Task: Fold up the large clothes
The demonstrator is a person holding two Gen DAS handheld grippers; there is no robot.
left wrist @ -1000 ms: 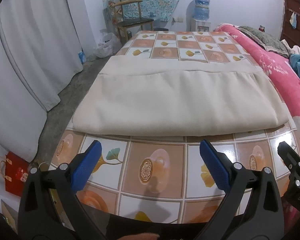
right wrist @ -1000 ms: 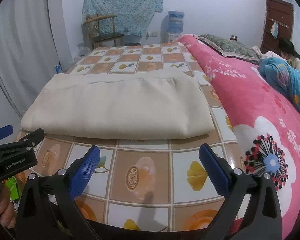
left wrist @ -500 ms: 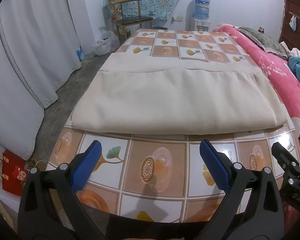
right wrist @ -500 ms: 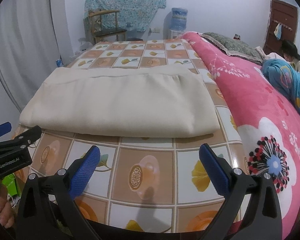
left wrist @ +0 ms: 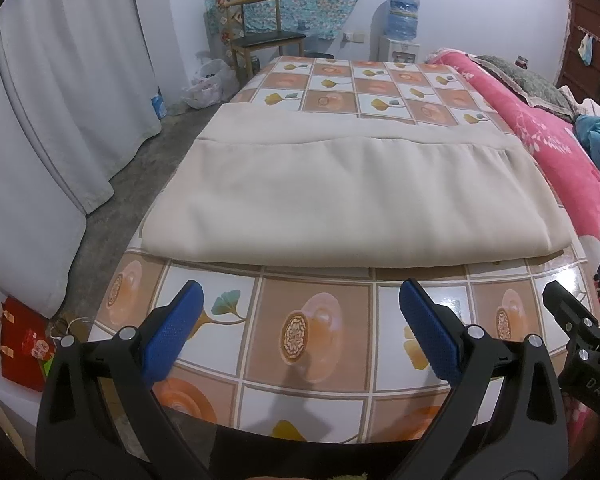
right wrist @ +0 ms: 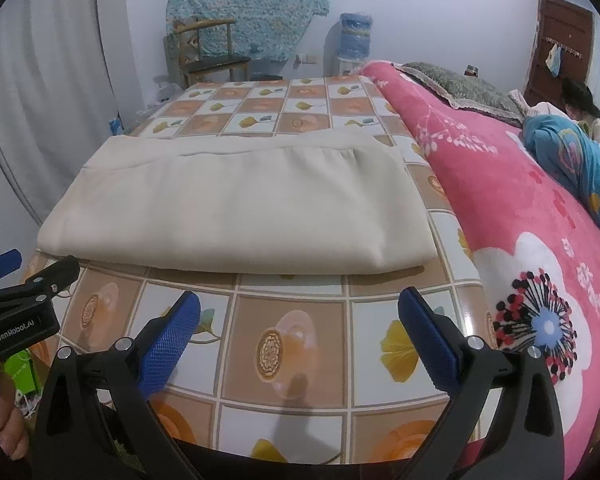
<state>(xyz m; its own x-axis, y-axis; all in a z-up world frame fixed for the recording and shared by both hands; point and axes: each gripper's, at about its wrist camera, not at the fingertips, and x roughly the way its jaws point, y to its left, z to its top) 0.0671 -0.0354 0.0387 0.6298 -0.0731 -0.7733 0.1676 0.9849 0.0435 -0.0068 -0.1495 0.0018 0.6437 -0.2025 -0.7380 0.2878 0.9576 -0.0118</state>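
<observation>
Both tools wide, empty: left gripper (left wrist: 298, 320), right gripper (right wrist: 299, 326). Beige folded cloth (left wrist: 340, 196) flat on patterned tablecloth (left wrist: 312, 332). Advised: pinch near-edge corners evenly, lift together.

A large cream cloth (left wrist: 340, 196), folded flat into a wide rectangle with a thick rounded fold at its near edge and a gathered seam toward the far edge, lies ahead of both pairs of fingertips, apart from them.
</observation>
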